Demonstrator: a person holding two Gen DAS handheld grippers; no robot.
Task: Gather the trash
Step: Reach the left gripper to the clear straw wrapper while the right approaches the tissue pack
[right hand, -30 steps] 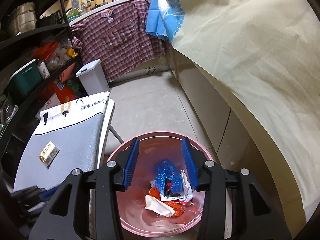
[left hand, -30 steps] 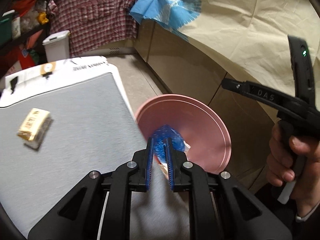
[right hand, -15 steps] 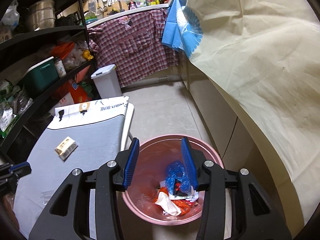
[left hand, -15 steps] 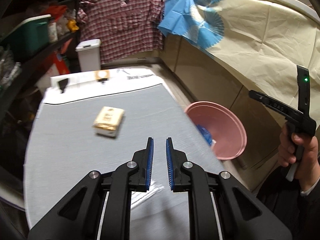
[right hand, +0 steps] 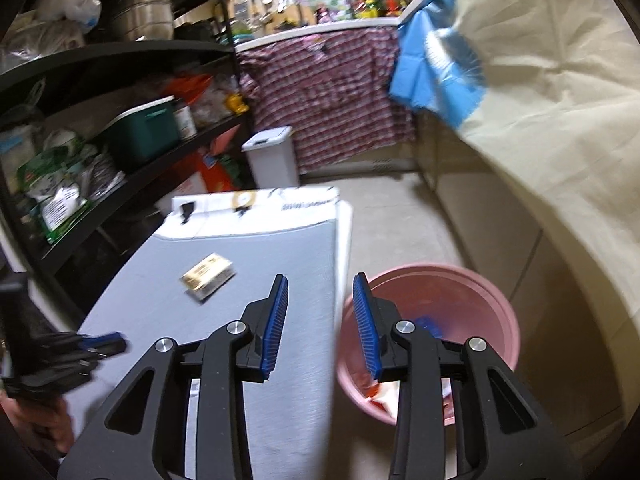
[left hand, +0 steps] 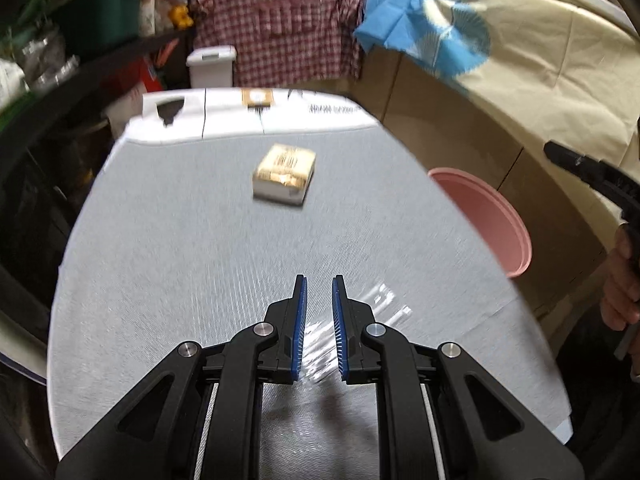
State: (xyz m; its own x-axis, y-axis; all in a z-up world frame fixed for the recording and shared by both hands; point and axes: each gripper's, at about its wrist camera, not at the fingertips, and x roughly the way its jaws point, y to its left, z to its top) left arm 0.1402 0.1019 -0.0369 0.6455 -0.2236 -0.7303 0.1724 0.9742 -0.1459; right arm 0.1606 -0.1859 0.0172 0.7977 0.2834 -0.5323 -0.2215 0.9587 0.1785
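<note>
Both empty claws left pink bin (right hand: pixel 480 280) holding wrappers (right hand: pixel 384 396); right closing, left nearly closed.

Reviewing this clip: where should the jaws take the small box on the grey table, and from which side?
Grip the box across its two longer side faces, coming down from above. It lies flat on the table with its broad printed face up and nothing beside it, so the sides are free. The picture is blurred, so the exact edges are uncertain.
</note>
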